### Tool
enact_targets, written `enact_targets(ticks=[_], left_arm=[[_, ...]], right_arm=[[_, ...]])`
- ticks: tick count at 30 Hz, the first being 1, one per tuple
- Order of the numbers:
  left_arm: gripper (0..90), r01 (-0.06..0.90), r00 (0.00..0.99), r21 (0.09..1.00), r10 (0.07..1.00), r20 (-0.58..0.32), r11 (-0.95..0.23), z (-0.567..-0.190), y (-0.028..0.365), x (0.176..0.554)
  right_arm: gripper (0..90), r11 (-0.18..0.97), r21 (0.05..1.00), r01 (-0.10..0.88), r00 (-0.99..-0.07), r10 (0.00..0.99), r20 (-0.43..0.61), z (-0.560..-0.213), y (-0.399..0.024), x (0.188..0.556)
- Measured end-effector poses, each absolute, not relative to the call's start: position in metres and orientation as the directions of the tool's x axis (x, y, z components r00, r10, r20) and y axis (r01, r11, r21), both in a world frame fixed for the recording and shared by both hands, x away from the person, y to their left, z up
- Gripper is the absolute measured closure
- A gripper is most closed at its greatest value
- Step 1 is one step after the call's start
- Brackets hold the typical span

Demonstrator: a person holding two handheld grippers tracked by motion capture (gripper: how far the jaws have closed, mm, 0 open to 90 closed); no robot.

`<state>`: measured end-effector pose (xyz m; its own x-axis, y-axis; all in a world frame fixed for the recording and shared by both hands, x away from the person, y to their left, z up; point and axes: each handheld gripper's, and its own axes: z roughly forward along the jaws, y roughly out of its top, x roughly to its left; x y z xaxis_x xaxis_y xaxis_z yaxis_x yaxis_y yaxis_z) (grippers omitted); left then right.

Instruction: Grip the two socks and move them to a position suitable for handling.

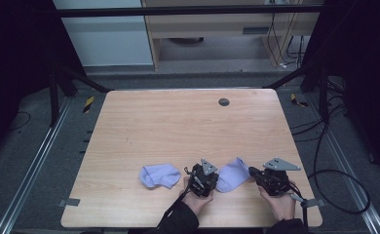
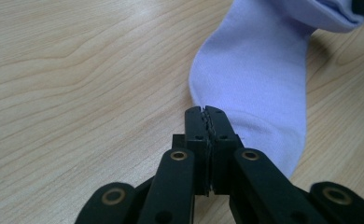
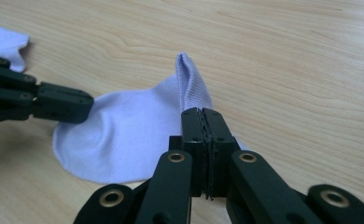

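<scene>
Lilac sock (image 1: 232, 174), near desk (image 1: 178, 122) edge: left gripper (image 2: 207, 112) clamps its toe, right gripper (image 3: 202, 114) its raised cuff (jaws together), apparently to stretch it flat; second sock (image 1: 159, 175) lies aside.

I see my left gripper (image 1: 201, 179) and right gripper (image 1: 266, 176) as matte black linkage tools, each topped with a grey three-cornered plate (image 1: 281, 164). Up close, each pair of jaws is a set of blocky black bars with ridged inner faces, carried on flat arms pinned with brass-ringed rivets (image 2: 178, 155) and small dark screw holes. A black cable (image 1: 339, 191) trails from the right one. My sleeves (image 1: 180, 220) are dark, reaching to the wrists.
</scene>
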<state>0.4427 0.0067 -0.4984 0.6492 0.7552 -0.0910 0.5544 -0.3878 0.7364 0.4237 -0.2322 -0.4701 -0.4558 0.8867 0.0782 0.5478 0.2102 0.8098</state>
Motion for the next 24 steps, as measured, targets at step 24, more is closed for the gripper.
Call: enact_targets(ticks=[24], left_arm=[[64.2,0.535,0.629,0.759,0.775,-0.063,-0.372,-0.491,0.014,0.439]], right_arm=[[67.1,0.207,0.815,0.541,-0.366,0.930,0.007,-0.473,-0.255,0.457]])
